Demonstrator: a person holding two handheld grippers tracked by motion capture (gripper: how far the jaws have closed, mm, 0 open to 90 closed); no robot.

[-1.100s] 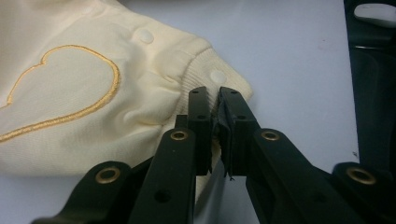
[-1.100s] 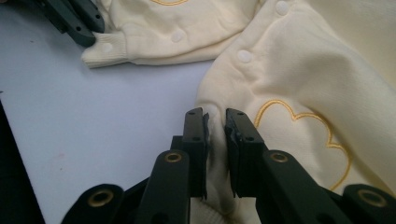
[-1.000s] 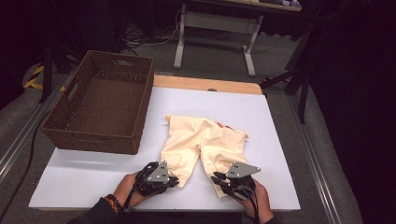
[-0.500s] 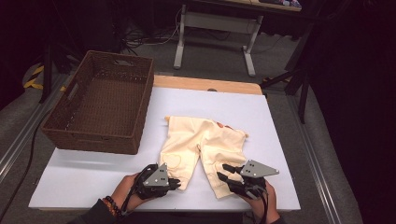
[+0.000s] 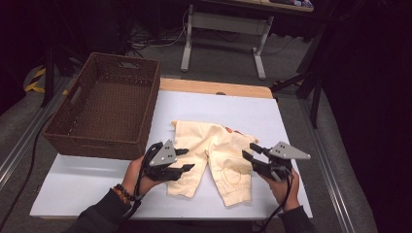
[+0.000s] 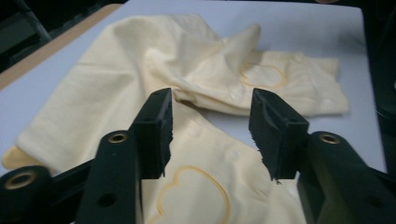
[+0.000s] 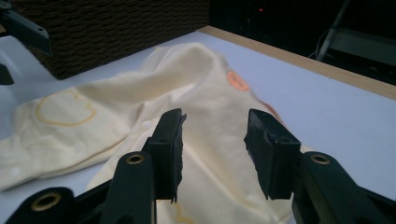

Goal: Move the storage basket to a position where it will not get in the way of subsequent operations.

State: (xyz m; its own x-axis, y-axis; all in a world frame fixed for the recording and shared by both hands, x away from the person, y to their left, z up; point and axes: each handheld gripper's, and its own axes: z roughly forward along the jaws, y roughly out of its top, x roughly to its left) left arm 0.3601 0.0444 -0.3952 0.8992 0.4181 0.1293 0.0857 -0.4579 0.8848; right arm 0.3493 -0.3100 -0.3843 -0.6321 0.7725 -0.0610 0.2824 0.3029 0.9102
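I have the cream shorts lying flat on the white table, spread between my two tongs; the left tongs hover over the outer edge of one leg, the right tongs over the outer edge of the other; the waist end lies beyond both tongs, toward the far side of the table. In the left gripper view the left tongs stand apart with nothing pinched, the cloth just below and ahead of them; their jaws have just been opening. In the right gripper view the right tongs likewise gape over the fabric without pressing it, and they too have just been opening. The wicker basket sits beyond the left tongs, well apart from the shorts.

The heart outlines stitched on the legs are partly cut off by the jaws; an orange patch near the waist is too blurred to read; the right leg's far edge is hidden under the right tongs in the high view.

My left hand points its tongs inward across the table; my right hand angles its tongs inward toward the other.
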